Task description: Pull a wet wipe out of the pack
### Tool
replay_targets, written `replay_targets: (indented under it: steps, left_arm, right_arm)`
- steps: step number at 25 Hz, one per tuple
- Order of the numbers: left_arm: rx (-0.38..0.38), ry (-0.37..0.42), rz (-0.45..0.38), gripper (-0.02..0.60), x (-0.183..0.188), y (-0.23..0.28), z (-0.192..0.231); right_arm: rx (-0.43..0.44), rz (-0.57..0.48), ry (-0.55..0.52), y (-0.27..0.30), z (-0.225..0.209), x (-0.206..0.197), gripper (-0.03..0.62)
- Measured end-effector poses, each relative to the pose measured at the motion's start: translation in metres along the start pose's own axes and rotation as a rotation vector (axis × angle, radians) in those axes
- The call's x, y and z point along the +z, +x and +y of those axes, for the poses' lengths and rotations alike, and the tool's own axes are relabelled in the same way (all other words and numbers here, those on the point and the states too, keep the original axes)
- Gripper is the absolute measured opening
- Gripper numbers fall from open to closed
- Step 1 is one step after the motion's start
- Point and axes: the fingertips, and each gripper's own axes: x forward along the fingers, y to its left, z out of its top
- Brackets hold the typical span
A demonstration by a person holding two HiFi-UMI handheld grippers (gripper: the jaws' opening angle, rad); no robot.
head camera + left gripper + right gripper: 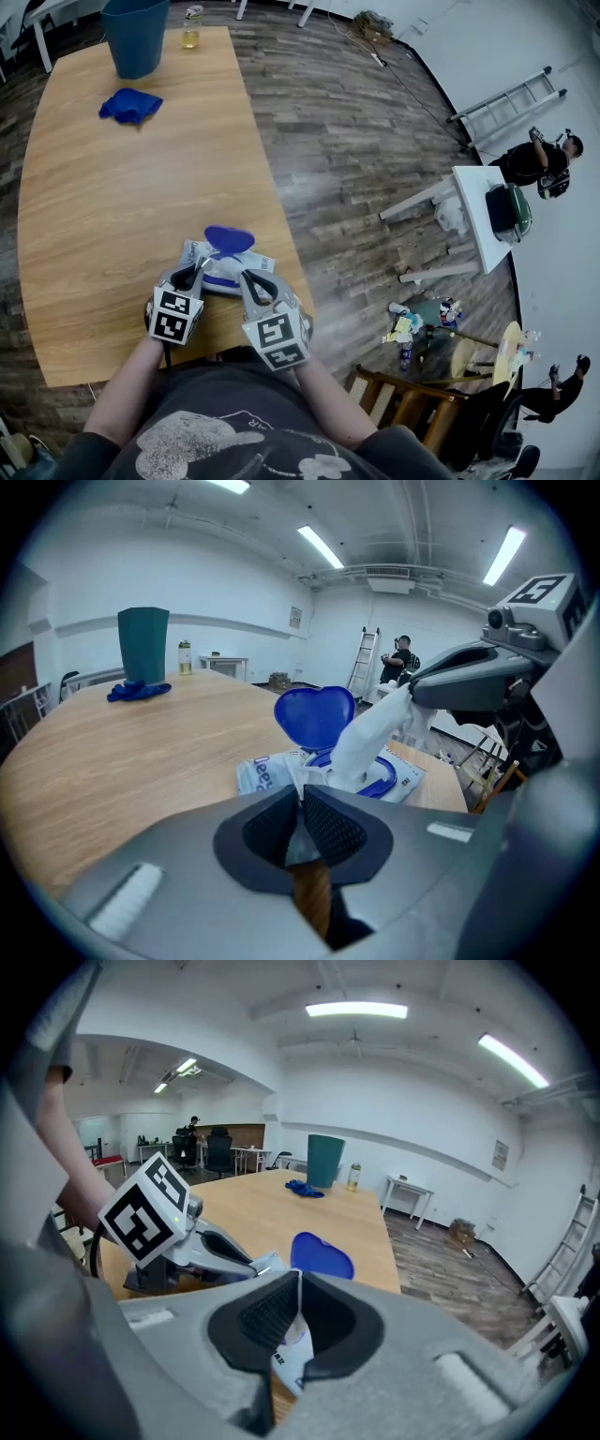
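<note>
The wet wipe pack [225, 272] lies near the table's front right edge, its blue lid [229, 239] flipped up. My left gripper [200, 270] is shut on the pack's near edge; in the left gripper view a thin white flap of the pack [267, 772] sits pinched between the pads [328, 829]. My right gripper [246, 275] is shut on a white wipe [370, 738]. The wipe rises as a stretched strip from the opening beside the lid [314, 716] up to the right gripper's tips [412, 694]. In the right gripper view the jaws [298, 1283] meet on a thin white sheet.
At the table's far end stand a teal bin [136, 36] and a small bottle [192, 26], with a blue cloth [129, 105] nearer. A wooden chair [403, 403] is at my right. A white side table [478, 220], a ladder [506, 101] and people are across the room.
</note>
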Motion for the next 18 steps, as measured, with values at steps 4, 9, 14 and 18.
replay_targets:
  steps: [4,9,14,18]
  left_arm:
    - [-0.001,0.018,-0.032,0.057,0.009,-0.009,-0.002]
    - [-0.02,-0.017,-0.053,0.067,0.007,-0.027,-0.001]
    - [-0.064,-0.011,-0.058,0.114,-0.002,-0.039,0.001]
    - [-0.086,-0.023,-0.114,0.081,0.003,-0.045,0.005]
  right_arm:
    - [-0.048,-0.035,0.039,-0.009,-0.016,0.003,0.003]
    - [-0.093,-0.036,0.073,-0.016,-0.024,-0.001,0.003]
    - [-0.139,-0.027,0.087,-0.019,-0.02,-0.004,0.003]
    - [-0.19,-0.04,0.112,-0.024,-0.015,-0.002,0.003]
